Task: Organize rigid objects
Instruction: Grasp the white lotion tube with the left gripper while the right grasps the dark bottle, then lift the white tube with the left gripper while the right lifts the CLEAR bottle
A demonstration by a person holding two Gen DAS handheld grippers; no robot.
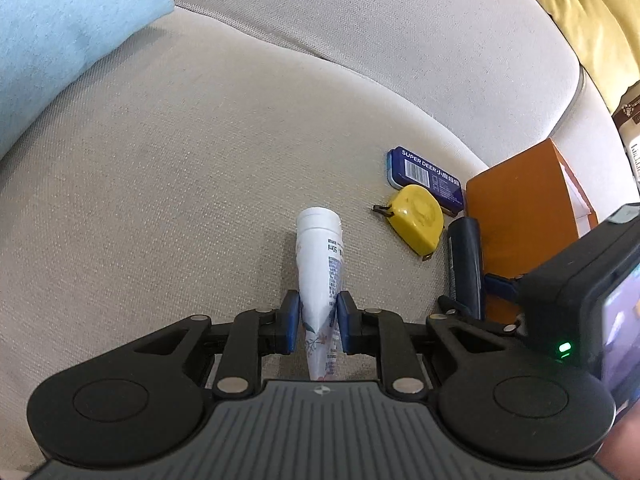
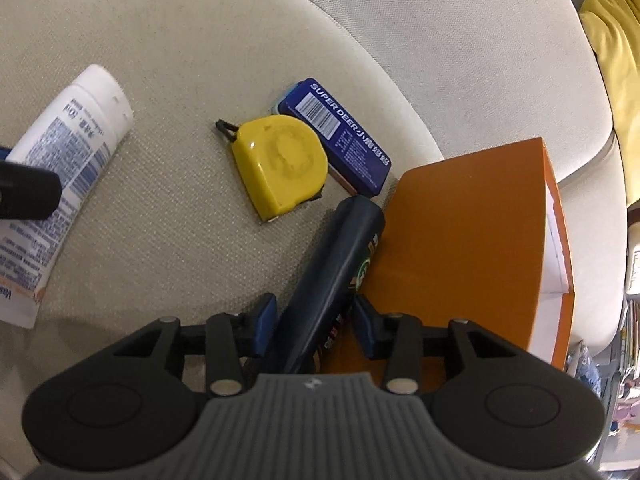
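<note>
**Two tubes between our jaws on the sofa seat**

Our left hand-held gripper [image 1: 318, 322] is clamped on the flattened tail of a white tube [image 1: 320, 264]; both blue pads press on it, and the tube's capped end points away from us, low over the beige sofa cushion [image 1: 200, 160]. From the right wrist view we see the same white tube [image 2: 68, 152] off to the left, well apart from the other things.

Our right hand-held gripper [image 2: 316, 324] straddles a dark tube [image 2: 340, 264] that lies on the cushion with its far end against the side of an orange box [image 2: 472, 232]. The jaws stand at a middling width. The left pad appears just clear of the tube; on the right side we cannot tell whether the pad touches it.

Just beyond the dark tube lies a yellow tape measure [image 2: 280, 164], flat on the cushion, and behind it, touching or nearly so, a dark blue tin [image 2: 340, 132] with a barcode and white lettering. The tin's near corner sits close to the orange box.

A light blue pillow [image 1: 60, 40] lies at the far left of the sofa, and yellow cloth [image 1: 592, 12] at the far right.
</note>
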